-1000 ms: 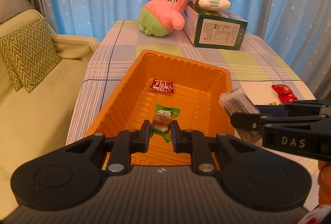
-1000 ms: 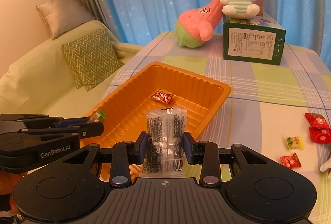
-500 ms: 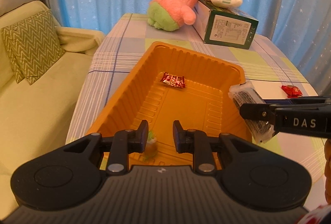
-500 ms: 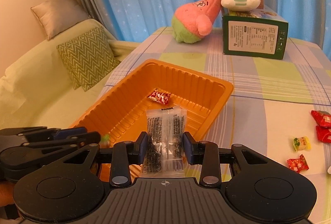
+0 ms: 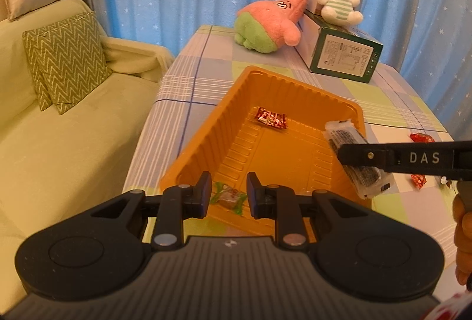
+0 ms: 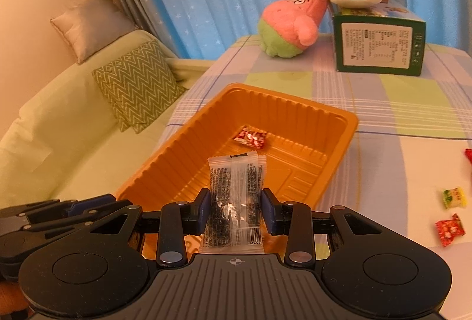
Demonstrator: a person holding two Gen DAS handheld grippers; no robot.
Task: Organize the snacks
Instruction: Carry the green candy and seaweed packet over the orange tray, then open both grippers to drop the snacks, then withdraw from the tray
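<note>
Two candies point(image 5: 227, 197) lie in one orange tray point(image 5: 206, 128); right gripper point(image 6: 236, 209) clamps one packet point(image 6: 236, 187).

I see the orange tray point(image 5: 206, 131) holding a red candy point(image 5: 270, 118) at its far end and a green-wrapped candy point(image 5: 227, 196) at its near end. My clear seed packet point(image 6: 235, 196) hangs upright over the tray's near right rim; more red and yellow-green candies point(image 6: 454, 197) lie on the surface, far right.
</note>
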